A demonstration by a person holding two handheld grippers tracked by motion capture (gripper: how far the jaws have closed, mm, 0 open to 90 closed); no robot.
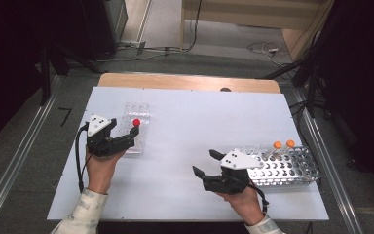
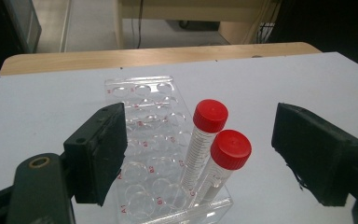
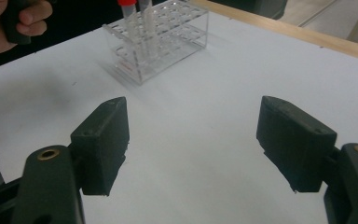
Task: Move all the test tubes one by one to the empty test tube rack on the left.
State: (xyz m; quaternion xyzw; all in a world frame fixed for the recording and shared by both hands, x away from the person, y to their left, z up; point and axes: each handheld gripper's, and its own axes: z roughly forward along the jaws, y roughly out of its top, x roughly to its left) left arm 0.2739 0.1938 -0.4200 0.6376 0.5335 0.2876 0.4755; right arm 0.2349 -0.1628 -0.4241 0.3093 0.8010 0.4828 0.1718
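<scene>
Standing in the clear rack point(image 2: 142, 100) at the tabletop's point(image 1: 199, 126) left: two red-capped tubes point(image 2: 204, 140), leaning, touching. Left hand-held gripper point(image 2: 198, 154) spread wide around them, pads off. Right hand-held gripper point(image 3: 193, 144) spread, nothing between, beside the metal rack point(image 1: 292, 168) of orange-capped tubes point(image 1: 283, 145).

Two clear plastic tubes with red screw caps point(image 2: 210, 115) stand side by side in one clear acrylic rack point(image 2: 142, 95). Two more tubes with orange caps point(image 1: 277, 145) stand in one white perforated metal rack point(image 1: 292, 170), so there are four capped tubes and two racks in all on the single white worktop point(image 1: 195, 126). Two hand-held black tongs are counted as well, the left tongs point(image 1: 126, 139) and the right tongs point(image 1: 205, 163).
</scene>
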